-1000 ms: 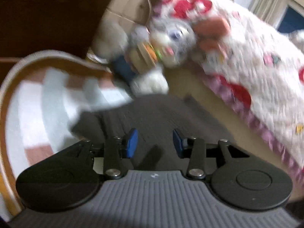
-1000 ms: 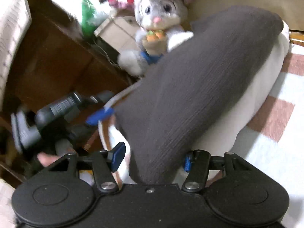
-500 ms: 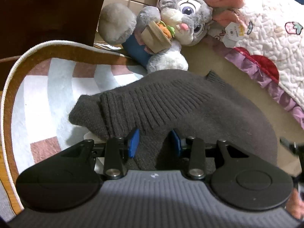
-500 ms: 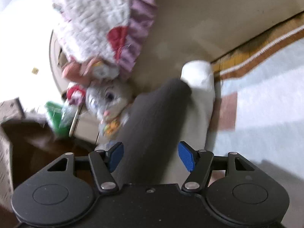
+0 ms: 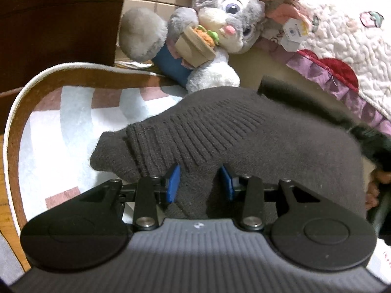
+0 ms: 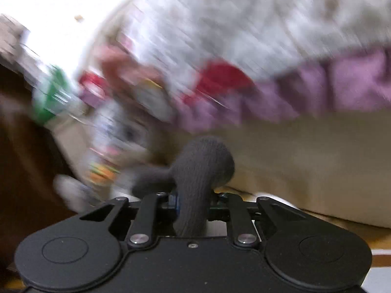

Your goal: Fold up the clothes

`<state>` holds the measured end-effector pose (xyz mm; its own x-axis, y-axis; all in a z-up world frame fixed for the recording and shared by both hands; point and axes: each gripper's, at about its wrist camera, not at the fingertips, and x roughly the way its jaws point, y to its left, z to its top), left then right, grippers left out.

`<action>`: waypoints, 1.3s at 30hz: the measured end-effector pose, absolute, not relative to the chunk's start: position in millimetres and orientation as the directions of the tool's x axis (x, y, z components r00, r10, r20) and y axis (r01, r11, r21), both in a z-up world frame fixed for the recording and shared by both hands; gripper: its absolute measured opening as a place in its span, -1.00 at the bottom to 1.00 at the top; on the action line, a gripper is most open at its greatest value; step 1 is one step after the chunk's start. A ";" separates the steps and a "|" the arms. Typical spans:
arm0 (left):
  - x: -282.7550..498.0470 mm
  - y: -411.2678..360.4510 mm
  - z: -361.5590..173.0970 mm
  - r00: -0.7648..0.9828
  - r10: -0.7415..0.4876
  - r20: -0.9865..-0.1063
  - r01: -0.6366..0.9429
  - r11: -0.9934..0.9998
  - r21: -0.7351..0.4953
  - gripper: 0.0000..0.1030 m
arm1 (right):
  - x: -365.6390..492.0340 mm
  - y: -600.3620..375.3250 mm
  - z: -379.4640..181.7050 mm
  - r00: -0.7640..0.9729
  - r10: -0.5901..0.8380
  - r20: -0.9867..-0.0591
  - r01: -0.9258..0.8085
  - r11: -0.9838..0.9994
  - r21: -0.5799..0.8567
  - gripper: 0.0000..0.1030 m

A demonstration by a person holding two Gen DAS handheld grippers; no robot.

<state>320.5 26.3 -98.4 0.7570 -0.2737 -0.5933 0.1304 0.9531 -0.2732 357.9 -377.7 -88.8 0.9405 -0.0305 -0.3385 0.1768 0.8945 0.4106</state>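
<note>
The quilted bedspread [image 5: 347, 48] hangs at the right, over a patterned rug [image 5: 61, 122] on the floor. On the rug lies the dark grey sweater [image 5: 256, 141], its ribbed hem toward the left tool [image 5: 200, 183], whose blue pads sit partly open around a ridge of knit. The right tool [image 6: 193, 202] is clamped on a bunched fold (its view is badly blurred). Best to lift both corners level, keeping the hem taut. The plush rabbit [image 5: 207, 36] just beside the sweater could snag.

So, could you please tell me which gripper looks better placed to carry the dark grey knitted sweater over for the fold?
Probably right: the right gripper is clamped on the dark grey knitted sweater; the left gripper looks open around it.
</note>
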 end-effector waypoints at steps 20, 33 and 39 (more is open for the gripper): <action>327.6 38.7 -96.1 0.749 -0.268 -0.606 0.072 0.942 -0.329 -0.28 | 258.0 -282.6 -51.3 0.940 0.112 -0.322 0.020 0.925 0.380 0.08; 331.0 41.9 -103.1 0.760 -0.225 -0.610 0.050 0.956 -0.289 -0.28 | 240.1 -191.2 -73.6 0.922 0.009 -0.387 0.068 0.980 0.185 0.16; 332.4 35.7 -97.7 0.750 -0.204 -0.629 0.023 0.958 -0.284 -0.26 | 229.8 -204.1 -77.9 0.905 0.085 -0.416 0.030 0.965 0.261 0.18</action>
<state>332.4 35.7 -97.7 0.7504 -0.2045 -0.6286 0.0229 0.9584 -0.2845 229.8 -204.1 -77.9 0.9053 0.0845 -0.4162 0.0300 0.9648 0.2613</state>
